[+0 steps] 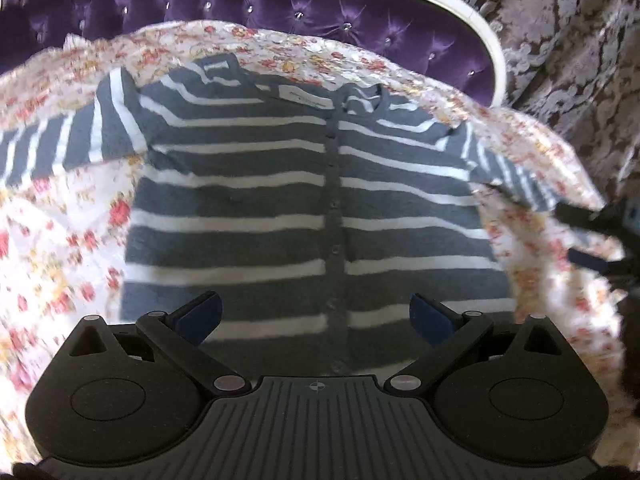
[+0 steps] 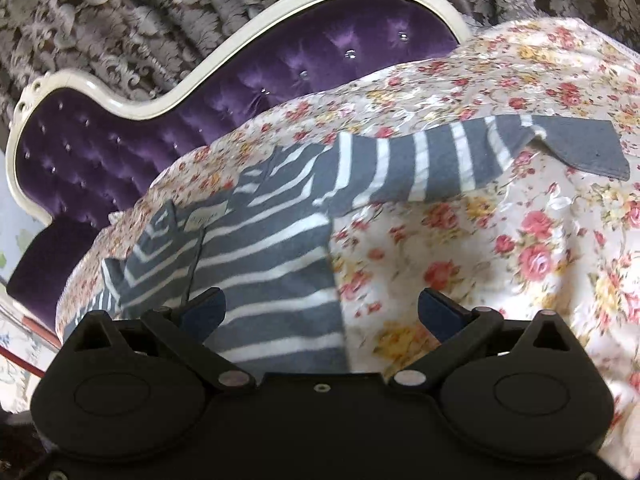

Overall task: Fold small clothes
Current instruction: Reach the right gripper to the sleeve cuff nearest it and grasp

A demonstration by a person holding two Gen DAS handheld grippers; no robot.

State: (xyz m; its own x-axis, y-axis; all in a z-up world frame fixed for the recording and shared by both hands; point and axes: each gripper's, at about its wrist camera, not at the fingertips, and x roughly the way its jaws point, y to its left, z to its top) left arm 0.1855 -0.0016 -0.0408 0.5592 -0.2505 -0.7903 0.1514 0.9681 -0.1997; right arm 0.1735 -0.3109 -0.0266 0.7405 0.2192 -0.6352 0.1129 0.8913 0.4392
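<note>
A grey and white striped cardigan lies flat and buttoned on a floral sheet, both sleeves spread out. My left gripper is open and empty just above the cardigan's hem near the button strip. My right gripper is open and empty over the cardigan's right side edge. The right sleeve stretches out to the right on the sheet, its grey cuff at the far end. The right gripper's fingers show at the right edge of the left wrist view.
A purple tufted headboard with a white frame stands behind the bed. Patterned grey curtains hang behind it. The sheet drops off at the right in the left wrist view.
</note>
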